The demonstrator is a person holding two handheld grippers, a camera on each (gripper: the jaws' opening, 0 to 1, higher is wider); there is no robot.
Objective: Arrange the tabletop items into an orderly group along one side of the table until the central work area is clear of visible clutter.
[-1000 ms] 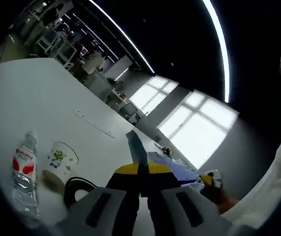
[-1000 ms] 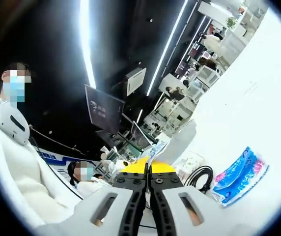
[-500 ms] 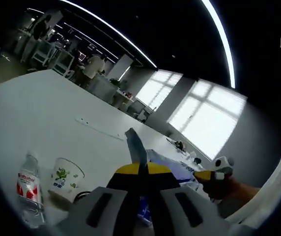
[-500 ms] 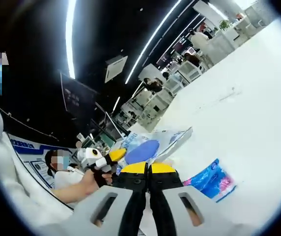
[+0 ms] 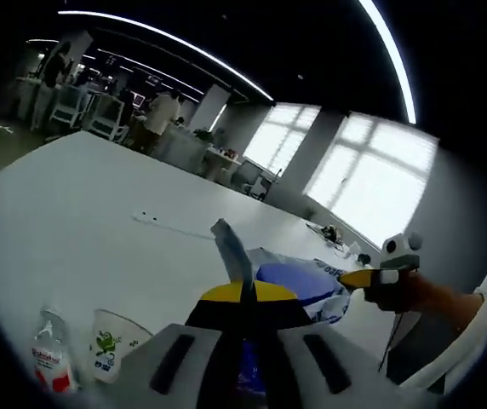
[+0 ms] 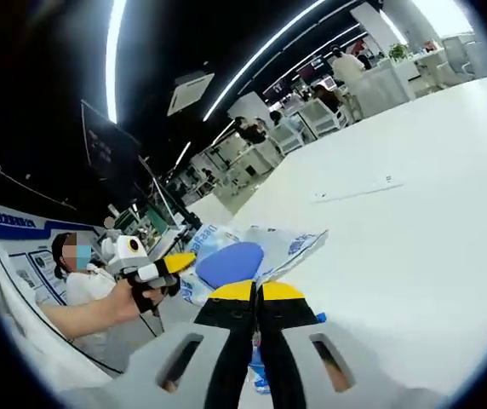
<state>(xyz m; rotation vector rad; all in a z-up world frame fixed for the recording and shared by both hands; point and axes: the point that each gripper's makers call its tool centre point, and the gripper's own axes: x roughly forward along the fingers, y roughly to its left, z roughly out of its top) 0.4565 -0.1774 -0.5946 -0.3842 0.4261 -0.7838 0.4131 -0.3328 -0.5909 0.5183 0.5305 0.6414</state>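
Rising from the bottom of the left gripper view, the left claw (image 5: pixel 242 300) has its yellow-tipped jaws pressed together with no gap, and a thin flap of the clear plastic bag (image 5: pixel 299 285) stands up from between the tips, so it looks pinched there. That bag, printed in blue, lies on the white table (image 5: pixel 99 213) just beyond the jaws, with a blue round shape inside it. Near the lower left of this view stand a small water bottle (image 5: pixel 50 362) with a red label and, just beside it, a paper cup (image 5: pixel 110 342) with a green cartoon print, both upright. To the right, a hand (image 5: pixel 414 294) holds another yellow-tipped tool above the table edge.

In the right gripper view, the right claw (image 6: pixel 255 298) is also closed, its jaws meeting at the yellow tips. Whether it grips anything cannot be told. The same plastic bag (image 6: pixel 290 247) lies just ahead of it on the table (image 6: pixel 414 213), and a bit of blue packet (image 6: pixel 259 373) shows beneath the jaws. At the left, a person's hand (image 6: pixel 133 294) holds a yellow-tipped tool.
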